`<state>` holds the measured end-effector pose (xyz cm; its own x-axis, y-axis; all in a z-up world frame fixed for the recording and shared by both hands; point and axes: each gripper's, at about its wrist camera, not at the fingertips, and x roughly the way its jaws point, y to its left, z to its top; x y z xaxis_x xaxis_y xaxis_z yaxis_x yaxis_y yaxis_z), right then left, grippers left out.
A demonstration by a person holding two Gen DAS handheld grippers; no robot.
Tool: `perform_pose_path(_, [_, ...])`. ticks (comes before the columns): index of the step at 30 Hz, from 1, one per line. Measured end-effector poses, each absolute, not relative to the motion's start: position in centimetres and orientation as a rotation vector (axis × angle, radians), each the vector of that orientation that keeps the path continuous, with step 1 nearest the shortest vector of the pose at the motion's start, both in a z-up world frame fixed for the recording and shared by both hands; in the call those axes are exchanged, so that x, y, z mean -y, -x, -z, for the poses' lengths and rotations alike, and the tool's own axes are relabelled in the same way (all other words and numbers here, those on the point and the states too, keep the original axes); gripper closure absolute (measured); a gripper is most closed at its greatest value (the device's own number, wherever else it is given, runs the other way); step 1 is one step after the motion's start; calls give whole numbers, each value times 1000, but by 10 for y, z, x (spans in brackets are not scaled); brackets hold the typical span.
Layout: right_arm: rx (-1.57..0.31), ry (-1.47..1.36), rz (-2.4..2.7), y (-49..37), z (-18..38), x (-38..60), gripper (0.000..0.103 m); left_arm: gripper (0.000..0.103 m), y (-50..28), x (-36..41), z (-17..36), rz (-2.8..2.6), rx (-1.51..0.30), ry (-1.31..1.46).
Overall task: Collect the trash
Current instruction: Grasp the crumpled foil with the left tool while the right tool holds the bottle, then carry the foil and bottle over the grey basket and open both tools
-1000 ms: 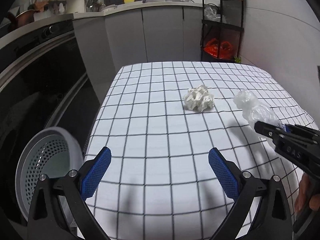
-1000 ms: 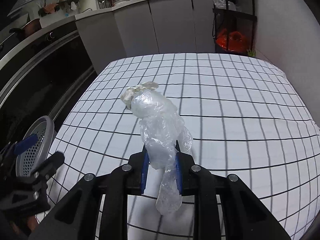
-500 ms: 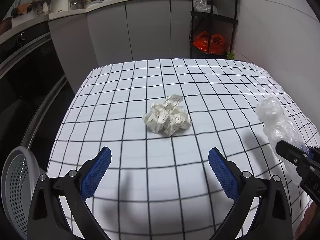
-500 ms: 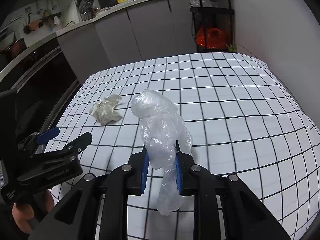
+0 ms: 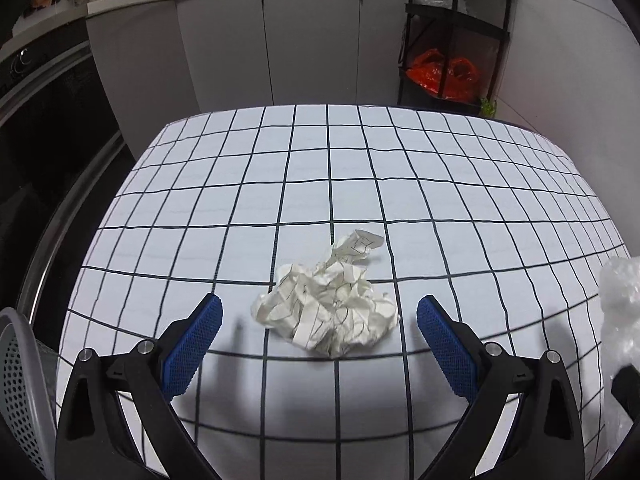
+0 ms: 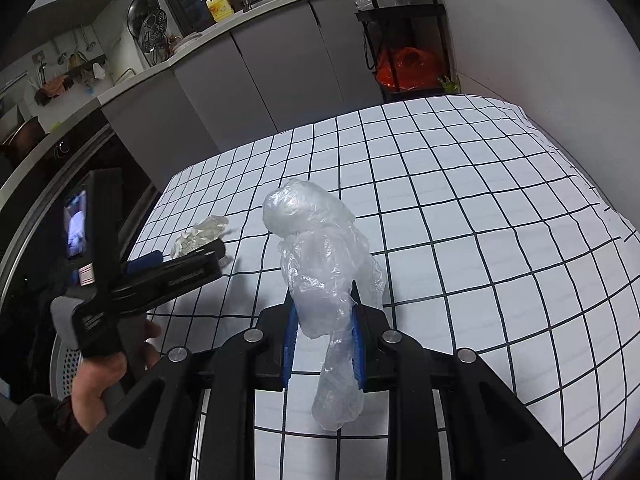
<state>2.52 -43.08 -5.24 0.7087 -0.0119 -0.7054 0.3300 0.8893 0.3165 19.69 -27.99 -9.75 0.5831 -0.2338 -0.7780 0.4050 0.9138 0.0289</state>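
Our left gripper (image 5: 318, 334) is spread wide and sits low over the bench (image 5: 460, 184), its blue pads on either side of the paper wad (image 5: 326, 316), which lies on the checked cloth just ahead of them and apart from both. To take it well, we should ease forward until the wad's thickest part sits between the pads, keep the tips just off the cloth so we do not snag it, then squeeze evenly; the wad is light and springy, so a firm pinch through its middle should hold better than a nip at the loose flap on top.

Our right gripper (image 6: 323, 344) is pinching the plastic bag (image 6: 320, 264) at its waist and holds it off the bench, the bulk standing above the pads and a tail hanging below. We should hold that grip steady and keep it out of the left one's way.

The basket (image 5: 24, 396), grey and perforated, stands beside the bench at the left edge. Only a sliver of it shows, so we cannot tell what is inside it.
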Motion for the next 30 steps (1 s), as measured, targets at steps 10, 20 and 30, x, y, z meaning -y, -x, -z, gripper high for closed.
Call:
perform_pose_path(10, [-771,-449,191,-25,53,432,81,57,-195,288,105,376,-880,-245])
perform_pose_path(20, [-763,-438,175,-23,45,426,81,67,-150,273,77,437,-831,-262])
perform_pose_path(30, [-723,-399,139,-7,20,398,81,68,-88,216,24,413,-742,-248])
